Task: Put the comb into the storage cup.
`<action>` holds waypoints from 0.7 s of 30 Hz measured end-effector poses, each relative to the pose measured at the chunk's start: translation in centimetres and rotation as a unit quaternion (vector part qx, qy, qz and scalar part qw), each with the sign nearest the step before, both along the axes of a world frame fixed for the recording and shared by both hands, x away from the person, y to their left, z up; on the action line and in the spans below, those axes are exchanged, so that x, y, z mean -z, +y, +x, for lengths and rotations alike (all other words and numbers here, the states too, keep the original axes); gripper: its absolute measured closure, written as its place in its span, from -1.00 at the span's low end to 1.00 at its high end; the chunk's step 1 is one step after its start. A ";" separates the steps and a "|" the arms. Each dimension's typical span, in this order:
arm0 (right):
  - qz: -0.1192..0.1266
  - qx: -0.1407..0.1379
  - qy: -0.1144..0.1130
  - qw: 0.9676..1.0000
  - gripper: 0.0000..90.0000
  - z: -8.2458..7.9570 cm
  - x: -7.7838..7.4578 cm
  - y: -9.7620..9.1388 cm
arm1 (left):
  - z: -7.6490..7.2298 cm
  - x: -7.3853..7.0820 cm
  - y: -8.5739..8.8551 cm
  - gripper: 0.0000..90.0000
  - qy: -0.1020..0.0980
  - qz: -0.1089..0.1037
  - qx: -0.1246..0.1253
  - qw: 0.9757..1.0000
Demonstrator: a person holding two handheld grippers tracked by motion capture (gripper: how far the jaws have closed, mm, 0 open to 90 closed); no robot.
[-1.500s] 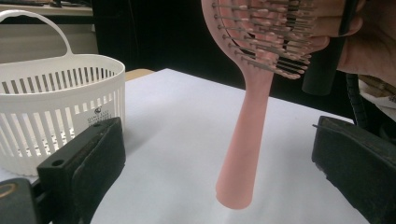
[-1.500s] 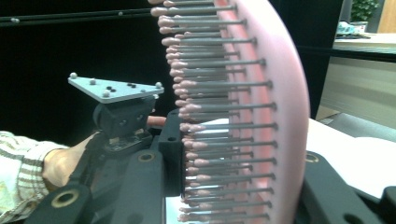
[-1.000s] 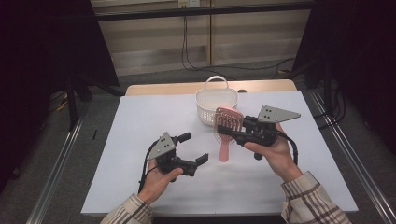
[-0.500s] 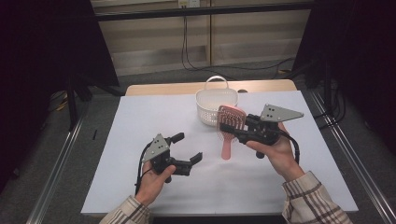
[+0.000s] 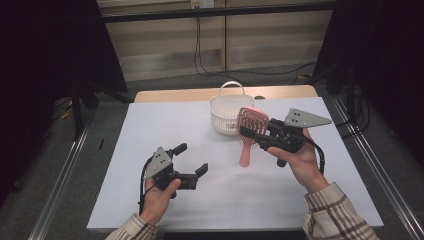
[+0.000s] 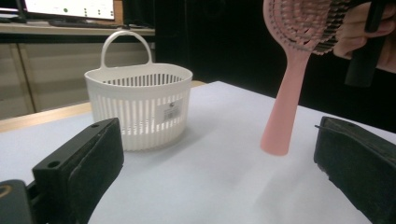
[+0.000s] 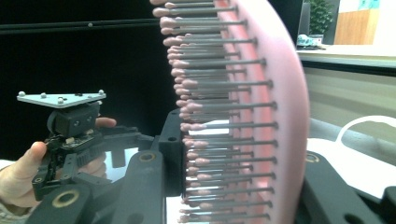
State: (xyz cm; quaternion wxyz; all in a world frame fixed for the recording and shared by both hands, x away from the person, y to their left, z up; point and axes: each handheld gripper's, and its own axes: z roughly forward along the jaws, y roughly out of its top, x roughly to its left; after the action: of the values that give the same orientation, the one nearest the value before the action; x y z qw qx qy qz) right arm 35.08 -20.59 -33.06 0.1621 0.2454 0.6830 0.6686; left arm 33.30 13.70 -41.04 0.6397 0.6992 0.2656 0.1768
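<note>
A pink hairbrush hangs over the white table, head up and handle tip close above the surface. My right gripper is shut on the brush's bristled head, one jaw on the bristles and one on the back. A white slatted basket with a loop handle stands just behind the brush; the left gripper view shows this basket upright. My left gripper is low over the table to the left front, open with nothing between its jaws, pointing toward the basket and brush.
The white table has bare room to the left and front. A wooden strip runs along its far edge. Metal rails flank both sides. In the right gripper view the left gripper shows in a hand.
My left gripper has slid a little to the left across the table, still open. The right gripper and brush have hardly moved.
</note>
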 end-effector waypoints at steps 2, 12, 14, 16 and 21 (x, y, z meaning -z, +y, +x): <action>0.004 0.004 -0.002 1.000 0.38 0.0 -0.2 -0.1 | -0.1 -0.1 0.3 -0.96 0.002 -0.004 -0.009 1.000; 0.010 0.019 -0.008 1.000 0.38 -0.1 -0.6 -0.7 | -0.3 0.0 2.5 -0.95 0.003 0.000 -0.053 0.999; 0.009 0.022 -0.009 1.000 0.38 -0.1 -0.6 -0.8 | -0.5 0.1 2.8 -0.95 -0.001 0.002 -0.067 0.998; 0.002 0.024 -0.011 1.000 0.38 -0.1 -0.7 -0.8 | -0.6 0.3 3.1 -0.95 0.003 0.001 -0.074 0.997; 0.003 0.024 -0.013 1.000 0.38 -0.1 -0.8 -0.9 | -0.8 0.6 3.8 -0.95 0.007 0.006 -0.083 0.996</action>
State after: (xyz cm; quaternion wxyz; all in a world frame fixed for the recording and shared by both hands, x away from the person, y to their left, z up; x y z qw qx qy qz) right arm 35.02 -21.48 -32.24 0.1862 0.2537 0.6724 0.6699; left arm 32.46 17.53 -41.59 0.6172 0.6794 0.3260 0.2263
